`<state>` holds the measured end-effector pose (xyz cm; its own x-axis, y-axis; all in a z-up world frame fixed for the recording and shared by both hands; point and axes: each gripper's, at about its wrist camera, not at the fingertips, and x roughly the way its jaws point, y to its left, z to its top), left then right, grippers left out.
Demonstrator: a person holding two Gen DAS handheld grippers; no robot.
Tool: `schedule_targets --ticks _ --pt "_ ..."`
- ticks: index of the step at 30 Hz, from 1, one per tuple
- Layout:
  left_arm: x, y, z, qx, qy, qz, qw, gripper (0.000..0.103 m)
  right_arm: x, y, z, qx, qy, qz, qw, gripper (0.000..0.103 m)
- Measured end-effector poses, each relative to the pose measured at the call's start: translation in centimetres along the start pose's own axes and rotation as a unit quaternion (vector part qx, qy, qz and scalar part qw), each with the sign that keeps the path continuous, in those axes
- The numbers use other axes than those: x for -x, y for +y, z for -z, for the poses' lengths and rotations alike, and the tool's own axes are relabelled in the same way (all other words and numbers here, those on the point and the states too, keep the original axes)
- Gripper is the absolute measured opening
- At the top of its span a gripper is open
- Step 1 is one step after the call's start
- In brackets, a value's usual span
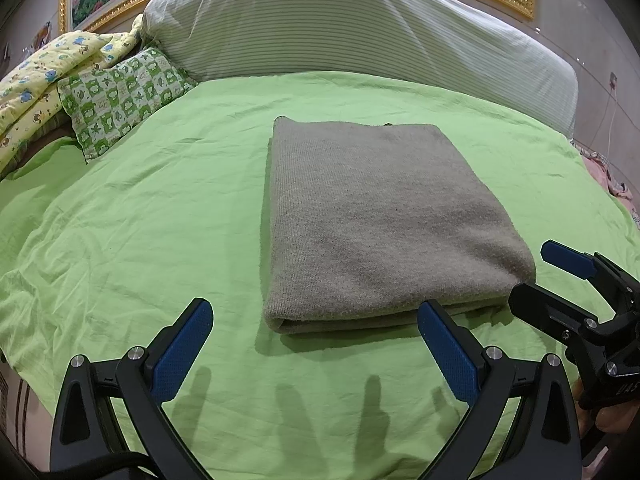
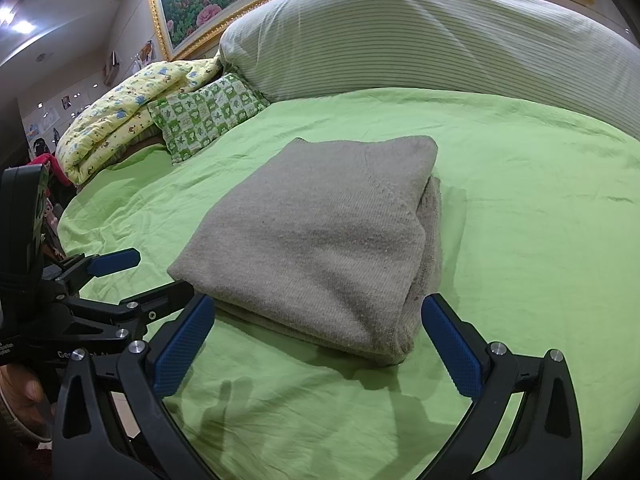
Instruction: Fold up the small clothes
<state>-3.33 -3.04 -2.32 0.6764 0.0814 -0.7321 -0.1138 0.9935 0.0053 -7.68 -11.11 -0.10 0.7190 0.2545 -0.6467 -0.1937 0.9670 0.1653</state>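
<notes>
Clearly soft, thick and limp, the folded grey knit garment (image 1: 376,216) lies on the green bed sheet (image 1: 160,208) just ahead of both grippers' empty, wide-apart jaws; grasp its near layered edge.

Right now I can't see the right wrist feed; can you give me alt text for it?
A folded grey knit garment lies on a green bedsheet, just ahead of the open, empty right tool. The left tool, also open, sits at the left edge. Behind are a green patterned pillow, a yellow quilt and a striped bolster.
</notes>
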Motion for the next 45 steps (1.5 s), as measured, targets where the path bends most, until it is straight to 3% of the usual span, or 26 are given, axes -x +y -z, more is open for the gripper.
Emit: schedule_targets --ticks 45 --pt "-0.3 0.5 -1.1 -0.018 0.016 0.005 0.9997 0.102 -0.3 -0.3 -0.2 -0.006 0.005 0.001 1.0 0.103"
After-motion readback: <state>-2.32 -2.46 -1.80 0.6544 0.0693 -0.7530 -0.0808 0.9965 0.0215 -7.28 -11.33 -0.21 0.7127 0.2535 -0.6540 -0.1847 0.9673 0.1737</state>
